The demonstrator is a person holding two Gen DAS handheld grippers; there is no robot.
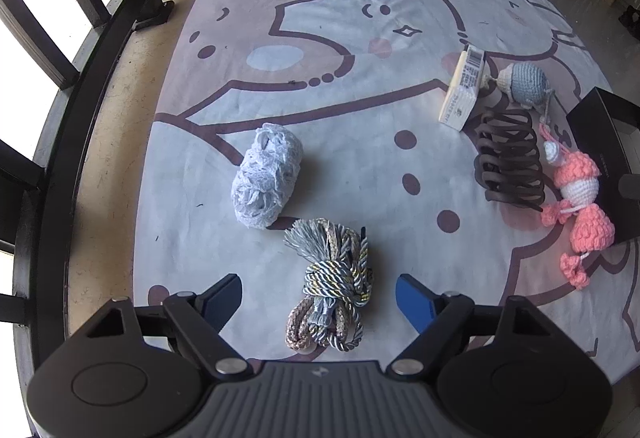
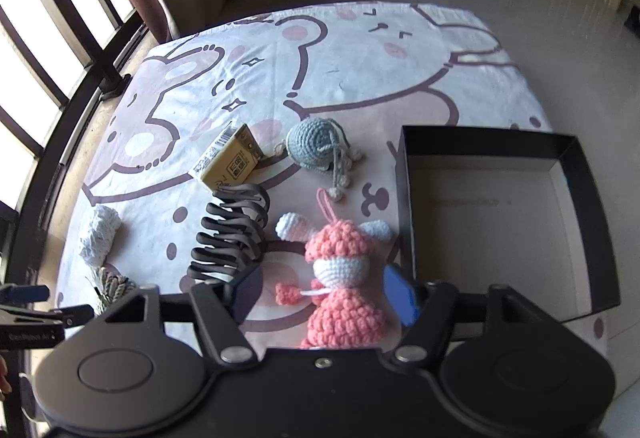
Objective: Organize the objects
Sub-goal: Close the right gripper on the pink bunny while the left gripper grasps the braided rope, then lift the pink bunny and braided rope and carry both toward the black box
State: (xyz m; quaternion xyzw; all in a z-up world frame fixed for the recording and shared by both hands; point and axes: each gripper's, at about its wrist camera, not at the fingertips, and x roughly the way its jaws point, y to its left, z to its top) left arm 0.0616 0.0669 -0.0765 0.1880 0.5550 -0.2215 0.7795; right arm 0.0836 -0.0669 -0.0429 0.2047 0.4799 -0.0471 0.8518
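nothing packed yet: box (image 2: pixel 492 222) bare inside, all six items loose on the mat (image 1: pixel 360 17), my left gripper (image 1: pixel 319 296) spread around the cord bundle (image 1: pixel 332 290), right gripper (image 2: pixel 322 288) spread around the pink doll (image 2: pixel 340 278) beside the box.

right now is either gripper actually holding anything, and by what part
Nothing is held. The left gripper is open around the cord bundle, the right gripper open around the pink crochet doll; neither has closed.
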